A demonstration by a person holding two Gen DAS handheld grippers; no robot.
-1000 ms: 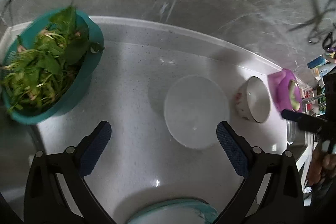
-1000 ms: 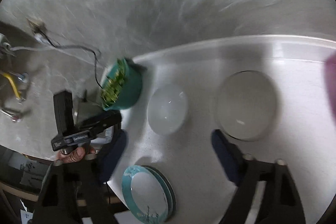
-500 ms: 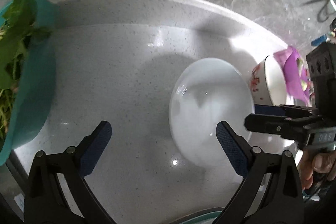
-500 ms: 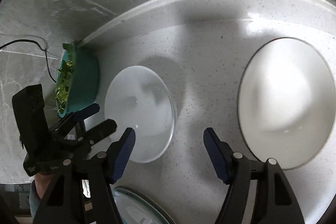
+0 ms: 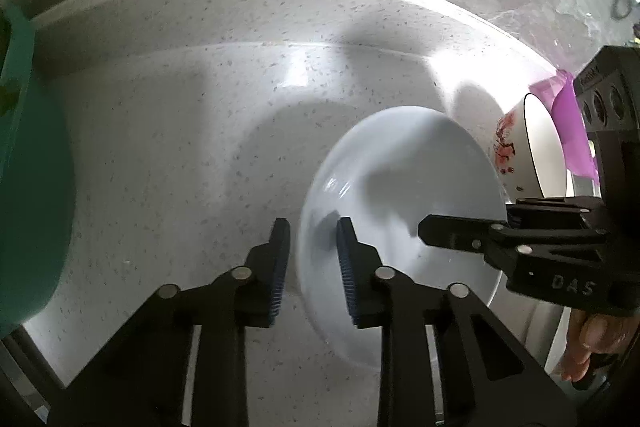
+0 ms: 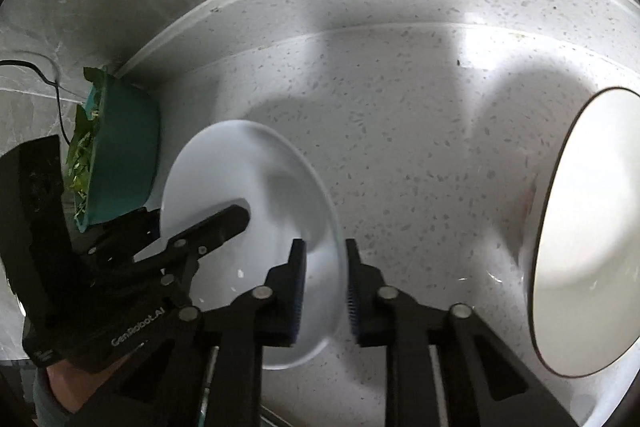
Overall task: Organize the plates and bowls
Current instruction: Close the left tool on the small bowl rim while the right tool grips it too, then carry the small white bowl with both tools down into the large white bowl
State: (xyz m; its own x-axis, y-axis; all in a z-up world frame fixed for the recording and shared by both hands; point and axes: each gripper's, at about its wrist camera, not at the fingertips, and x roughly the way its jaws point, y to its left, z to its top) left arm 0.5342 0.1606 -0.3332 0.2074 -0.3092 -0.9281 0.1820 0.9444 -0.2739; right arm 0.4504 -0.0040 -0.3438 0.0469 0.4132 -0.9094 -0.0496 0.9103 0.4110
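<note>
Both of my claws are coming down out of a high, wide hover over the desk (image 5: 168, 131) and are now sitting low at one white plate, and their jaws, spread wide a second ago, are pinching in. The left claw (image 5: 313, 267) is closing across the plate's left rim: one blue pad is outside the edge and the other inside the dish, and in the left wrist view a thin sliver of gap is showing, so I am not yet calling that a firm press. The right claw (image 6: 325, 291) is already nipped onto the opposite rim, pads against the thin edge with almost no opening left.

For the task, I am reading this as the pick-up of the shallow white plate (image 5: 400, 195) getting under way, two-handed, with the lift not yet begun. It is lying flat on the desk between the two claws, its rim running straight through each pair of jaws.

The flower-patterned bowl (image 5: 516, 151) is standing just beside the plate on its right side, very near its edge, and I cannot tell whether they touch. The teal colander (image 6: 120, 155) of greens is sitting near the plate's other side, behind my left claw as the right wrist view shows it. A purple object (image 5: 568, 131) is peeking out beyond the bowl.
</note>
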